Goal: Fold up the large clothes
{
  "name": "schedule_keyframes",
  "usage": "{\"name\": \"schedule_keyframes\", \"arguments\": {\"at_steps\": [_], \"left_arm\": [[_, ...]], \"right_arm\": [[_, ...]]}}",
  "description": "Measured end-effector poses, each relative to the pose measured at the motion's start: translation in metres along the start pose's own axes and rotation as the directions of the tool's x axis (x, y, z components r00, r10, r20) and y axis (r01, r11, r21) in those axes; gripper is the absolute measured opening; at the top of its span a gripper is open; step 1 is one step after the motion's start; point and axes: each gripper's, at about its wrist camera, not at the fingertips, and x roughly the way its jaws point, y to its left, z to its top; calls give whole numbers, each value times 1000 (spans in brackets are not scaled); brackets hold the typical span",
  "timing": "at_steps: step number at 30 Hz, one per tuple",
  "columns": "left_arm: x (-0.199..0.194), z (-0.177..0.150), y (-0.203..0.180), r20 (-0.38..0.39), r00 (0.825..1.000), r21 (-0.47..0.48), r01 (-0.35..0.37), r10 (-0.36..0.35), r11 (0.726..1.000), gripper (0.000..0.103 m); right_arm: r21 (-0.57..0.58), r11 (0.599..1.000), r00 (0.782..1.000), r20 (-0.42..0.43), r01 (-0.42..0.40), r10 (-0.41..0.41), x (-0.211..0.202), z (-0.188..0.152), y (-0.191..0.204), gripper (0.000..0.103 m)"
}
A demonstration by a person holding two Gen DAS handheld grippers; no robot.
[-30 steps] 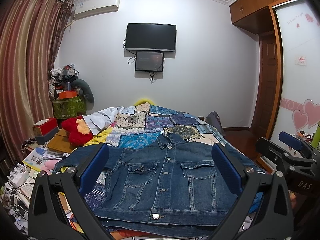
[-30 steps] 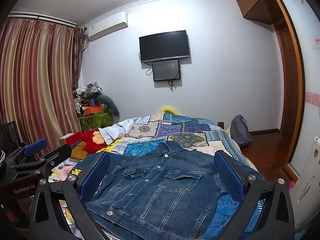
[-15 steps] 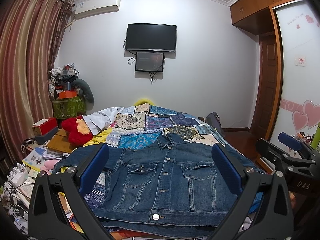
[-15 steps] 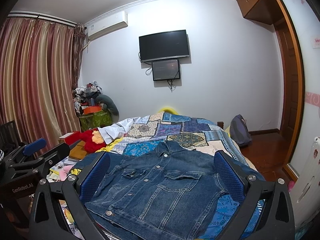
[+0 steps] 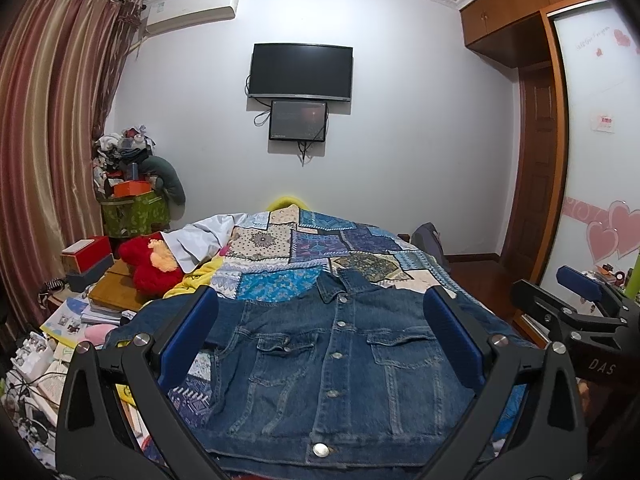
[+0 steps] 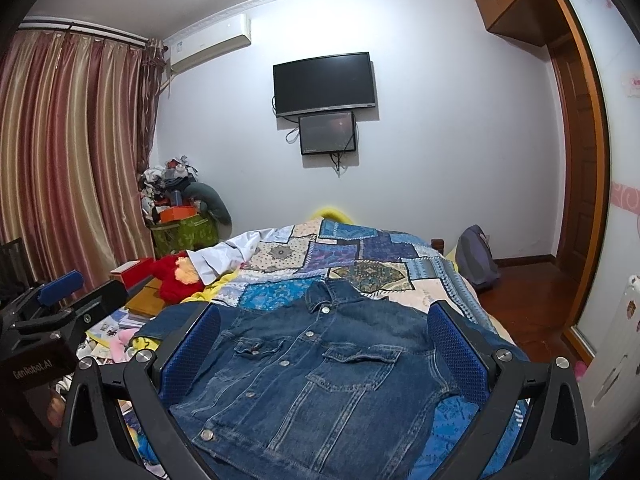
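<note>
A red plush lies left of the bed. The jacket lies flat, buttoned, on the quilt. Left gripper and right gripper hover above it, jaws wide, holding nothing.

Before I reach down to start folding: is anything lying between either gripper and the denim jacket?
Nothing visible. The denim jacket lies spread, front up and buttoned, on the patchwork quilt. The left gripper and right gripper hang open above it, with nothing resting on the denim.
</note>
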Motion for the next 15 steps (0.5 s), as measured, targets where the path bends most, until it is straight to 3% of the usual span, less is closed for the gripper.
{"name": "schedule_keyframes", "arguments": {"at_steps": [8, 15], "left_arm": [[60, 39, 44, -20, 997, -2, -77, 77, 997, 103], [134, 49, 99, -136, 976, -11, -172, 169, 985, 103]], "right_arm": [[-30, 1000, 1000, 3, 8, -8, 60, 29, -1, 103], [-87, 996, 998, -63, -13, 8, 144, 55, 1, 103]]}}
